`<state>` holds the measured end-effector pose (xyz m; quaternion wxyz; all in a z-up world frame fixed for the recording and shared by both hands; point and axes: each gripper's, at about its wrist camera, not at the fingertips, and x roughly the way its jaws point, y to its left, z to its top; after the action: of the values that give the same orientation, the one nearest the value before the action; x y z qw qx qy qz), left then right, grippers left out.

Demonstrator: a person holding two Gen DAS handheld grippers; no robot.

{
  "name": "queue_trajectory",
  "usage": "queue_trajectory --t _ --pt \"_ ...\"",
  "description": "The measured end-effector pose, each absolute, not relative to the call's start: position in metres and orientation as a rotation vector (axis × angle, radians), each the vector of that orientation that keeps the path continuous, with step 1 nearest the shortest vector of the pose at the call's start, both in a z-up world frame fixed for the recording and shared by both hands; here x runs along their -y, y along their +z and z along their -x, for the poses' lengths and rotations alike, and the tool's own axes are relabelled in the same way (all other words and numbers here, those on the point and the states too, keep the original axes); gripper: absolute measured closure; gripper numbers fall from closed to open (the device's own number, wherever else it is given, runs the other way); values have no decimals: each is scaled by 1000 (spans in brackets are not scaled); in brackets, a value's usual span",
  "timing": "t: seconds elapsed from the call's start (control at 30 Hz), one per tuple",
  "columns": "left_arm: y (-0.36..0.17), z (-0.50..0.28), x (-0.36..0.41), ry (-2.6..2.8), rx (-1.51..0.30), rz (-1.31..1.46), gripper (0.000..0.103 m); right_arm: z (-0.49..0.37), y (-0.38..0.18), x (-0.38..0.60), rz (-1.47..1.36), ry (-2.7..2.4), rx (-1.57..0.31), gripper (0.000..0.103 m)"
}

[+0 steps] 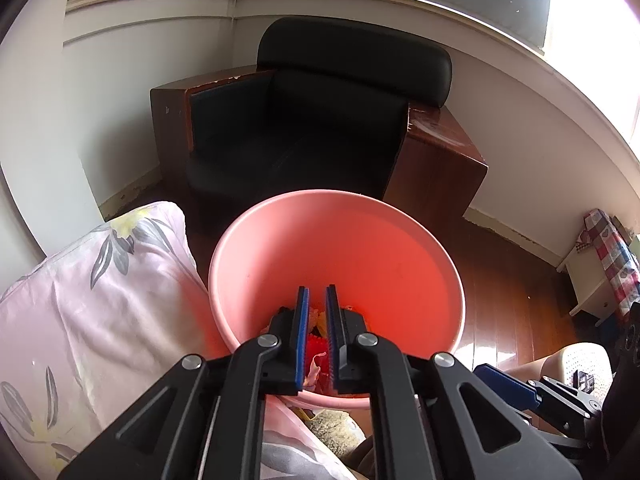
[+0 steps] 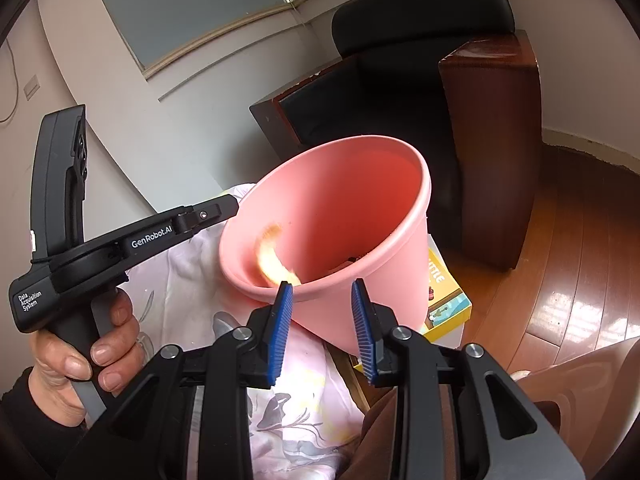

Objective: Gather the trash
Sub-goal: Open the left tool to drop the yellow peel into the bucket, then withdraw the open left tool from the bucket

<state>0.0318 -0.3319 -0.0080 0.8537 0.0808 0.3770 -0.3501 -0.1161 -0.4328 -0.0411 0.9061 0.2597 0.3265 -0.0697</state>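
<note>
Blurred scrap point(image 2: 274, 258) inside pink bin point(image 2: 400, 264), beyond right fingers point(image 2: 281, 312)

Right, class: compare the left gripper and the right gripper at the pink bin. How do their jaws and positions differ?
The left gripper has its jaws a narrow slit apart; the right gripper has its jaws clearly wider. The left gripper points down into the mouth of the pink bin, while the right gripper sits outside its near rim. Both are black with blue ribbed pads, and neither holds anything.
</note>
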Motion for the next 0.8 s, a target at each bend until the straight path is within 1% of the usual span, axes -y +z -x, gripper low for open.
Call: queue_trajectory --t 0.03,0.07,0.1,0.13,0.27,0.33,0.8 --pt "-8 -32 332 -735 -793 -172 86 117 -41 433 -537 -145 -675 72" --pt "-8 -31 332 -732 -793 -176 82 117 -42 433 -538 -146 -675 72" --pt "-8 -31 331 -728 -789 -177 75 117 -41 432 -539 -147 -676 72" --pt "-7 -30 330 -724 -783 -178 72 117 -41 432 -540 -148 -677 72" --pt "-5 -29 327 -720 -779 -174 68 118 -40 430 -535 -149 -676 72" --pt "-3 -27 325 -718 -776 -171 64 118 -38 428 -530 -148 -674 72" --pt "17 -9 294 -687 -722 -128 63 118 -22 402 -430 -139 -667 72"
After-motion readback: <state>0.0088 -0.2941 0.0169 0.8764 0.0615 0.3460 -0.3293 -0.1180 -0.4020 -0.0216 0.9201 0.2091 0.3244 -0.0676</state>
